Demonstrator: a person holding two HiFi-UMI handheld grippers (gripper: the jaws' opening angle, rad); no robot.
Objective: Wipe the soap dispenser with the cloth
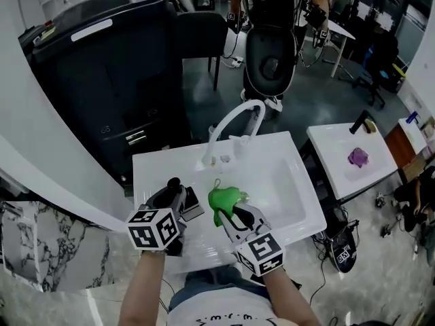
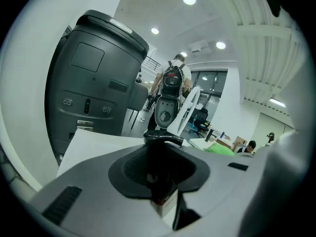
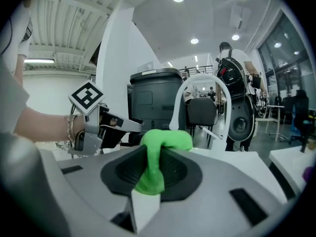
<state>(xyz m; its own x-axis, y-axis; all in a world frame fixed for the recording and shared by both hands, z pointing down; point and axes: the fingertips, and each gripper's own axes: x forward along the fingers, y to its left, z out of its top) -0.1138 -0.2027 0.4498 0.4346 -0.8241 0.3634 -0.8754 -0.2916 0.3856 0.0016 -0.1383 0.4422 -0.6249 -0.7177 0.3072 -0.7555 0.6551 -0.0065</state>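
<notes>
- Workshop floor, seen from above: a white counter [image 1: 153,172] with a sunken basin [image 1: 289,185] takes up the middle of the head view, and both claws are raised over its near edge.
- At the centre of it, the dark soap dispenser [image 1: 175,183] is clamped between the jaws of the left claw [image 1: 182,200]. It is held clear of the counter, with its pump head above the jaws in the left gripper view.
- Its long axis looks roughly upright there, so its flanks face out to either side.
- Just beside it, at three o'clock in the head view, hangs the green cloth [image 1: 224,200], pinched in a bunched fold by the closed right claw [image 1: 232,213].
- The coming move turns on that gap. The dispenser lies at nine o'clock from the cloth, near but apart, and no contact shows in any view.
- The right gripper view bears this out, with the left claw and its load at ten o'clock beyond the fold.
- Judged from this, wiping has not begun. The right hand is the one to close in, sweeping the cloth sideways onto the bottle's near flank.
- Further out, a white arched faucet [image 1: 234,119] rises at twelve o'clock behind the basin.
- A large dark cabinet [image 1: 102,66] stands at eleven o'clock, and a second white counter [image 1: 333,145] with a purple object [image 1: 358,157] sits at three o'clock.
</notes>
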